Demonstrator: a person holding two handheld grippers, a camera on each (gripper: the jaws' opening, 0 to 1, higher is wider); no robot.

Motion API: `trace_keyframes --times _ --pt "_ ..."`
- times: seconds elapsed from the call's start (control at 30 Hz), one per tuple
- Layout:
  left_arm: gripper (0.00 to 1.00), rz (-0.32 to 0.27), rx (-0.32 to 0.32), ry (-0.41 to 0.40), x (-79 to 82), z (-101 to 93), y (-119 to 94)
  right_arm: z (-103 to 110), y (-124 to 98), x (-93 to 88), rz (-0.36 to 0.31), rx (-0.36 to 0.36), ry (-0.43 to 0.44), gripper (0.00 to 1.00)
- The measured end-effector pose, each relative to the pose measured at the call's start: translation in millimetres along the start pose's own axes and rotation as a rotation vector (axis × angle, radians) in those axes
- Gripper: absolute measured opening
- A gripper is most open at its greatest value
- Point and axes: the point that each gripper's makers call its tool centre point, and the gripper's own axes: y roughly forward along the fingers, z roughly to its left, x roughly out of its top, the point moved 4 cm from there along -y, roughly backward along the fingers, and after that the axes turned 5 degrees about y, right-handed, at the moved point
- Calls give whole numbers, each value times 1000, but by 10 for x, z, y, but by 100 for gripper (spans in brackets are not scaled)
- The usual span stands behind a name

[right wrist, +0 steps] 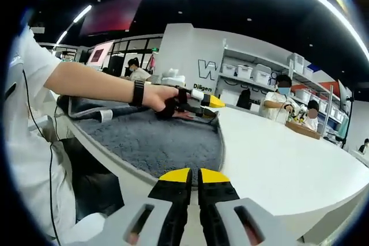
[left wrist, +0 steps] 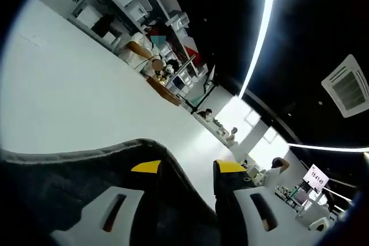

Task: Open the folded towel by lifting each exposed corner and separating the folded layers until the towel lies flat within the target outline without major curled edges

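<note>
Yellow-tipped jaws of the right gripper (right wrist: 189, 177) are sitting nearly closed on nothing, waiting just short of the towel (right wrist: 155, 139), which is lying spread on the white table (right wrist: 288, 154) ahead of them. Across the towel, the left gripper (right wrist: 204, 103) is pinching its far edge, apparently to peel that layer open; in its own view the left gripper (left wrist: 187, 168) is showing fabric draped over one jaw

A dark grey, fuzzy towel (right wrist: 155, 139) lies spread on the white table (right wrist: 288, 154), reaching its near rounded edge. Its far corner is raised and crumpled, its right edge curving along the tabletop.
</note>
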Motion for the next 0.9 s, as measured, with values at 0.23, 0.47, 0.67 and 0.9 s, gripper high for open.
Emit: trace_keyframes --times 0.23,0.47,0.67,0.9 --pt "35 14 -1 12 -40 5 65 -16 -3 -13 10 -10 -5 0" --pt "37 33 8 23 -58 26 114 -10 6 -24 11 -7 4 0" --pt "41 77 21 58 -111 25 149 13 14 -24 16 -1 -2 0" --pt "43 91 24 80 -46 87 207 7 13 -16 14 -7 -3 0"
